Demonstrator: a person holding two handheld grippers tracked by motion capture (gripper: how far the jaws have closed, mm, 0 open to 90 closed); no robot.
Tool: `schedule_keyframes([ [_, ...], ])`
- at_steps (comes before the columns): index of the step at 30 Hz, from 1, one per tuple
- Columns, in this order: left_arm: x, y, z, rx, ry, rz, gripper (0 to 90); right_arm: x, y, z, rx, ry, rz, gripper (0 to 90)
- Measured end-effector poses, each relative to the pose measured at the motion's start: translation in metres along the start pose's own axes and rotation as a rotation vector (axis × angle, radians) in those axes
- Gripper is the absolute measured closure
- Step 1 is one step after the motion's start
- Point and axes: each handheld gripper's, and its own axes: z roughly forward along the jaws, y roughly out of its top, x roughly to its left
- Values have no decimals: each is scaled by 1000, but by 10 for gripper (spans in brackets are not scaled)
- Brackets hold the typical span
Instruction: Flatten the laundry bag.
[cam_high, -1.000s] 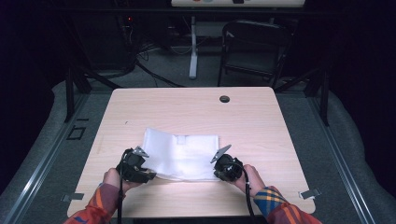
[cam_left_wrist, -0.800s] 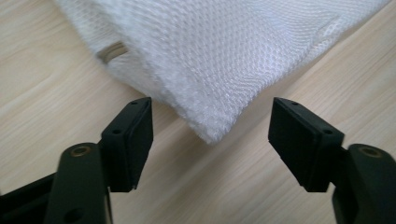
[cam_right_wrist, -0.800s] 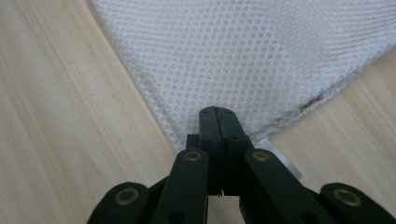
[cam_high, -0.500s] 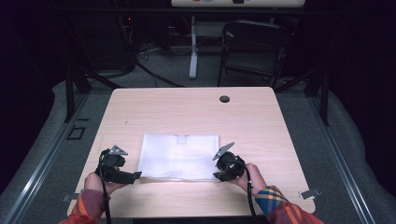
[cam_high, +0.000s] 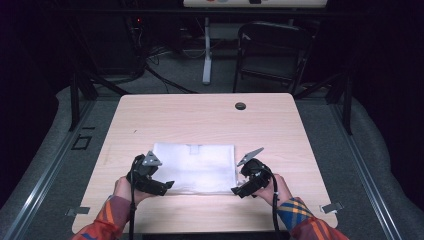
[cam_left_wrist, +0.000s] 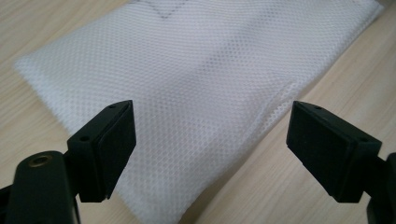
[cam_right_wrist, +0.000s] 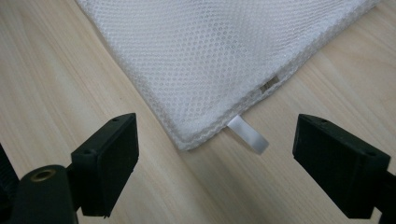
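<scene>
Folded white mesh cloth (cam_high: 194, 168) lying flat on the near half of the counter (cam_high: 200, 115), between your two grippers. Your left gripper (cam_high: 159, 186) sits at its near left corner and your right gripper (cam_high: 239, 190) at its near right corner; the jaws of both have just been opening and now stand wide, with nothing pinched between the pads. In the left gripper view the cloth (cam_left_wrist: 201, 88) lies below and between the jaws, untouched. In the right gripper view its corner (cam_right_wrist: 187, 140) points toward you, with a small white tab (cam_right_wrist: 247, 134) sticking out from the hem. Risk from here: if you draw the grippers away low, a pad could likely catch the open weave or the tab and drag the top layer, spoiling the fold. The mesh looks light, thin and smooth, with neat, straight edges and a small label near its far edge.
</scene>
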Motion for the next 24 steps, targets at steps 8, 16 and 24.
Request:
schedule_keyframes([
  [8, -11, 10, 26, 76, -58, 91, 318, 0, -2, 1, 15, 6, 11, 153],
  [16, -21, 22, 52, 145, -125, 160, 407, -2, -2, 4, 27, 6, 19, 160],
  [24, -31, 23, 71, 245, -133, 265, 587, -1, -2, 7, 39, 7, 21, 171],
])
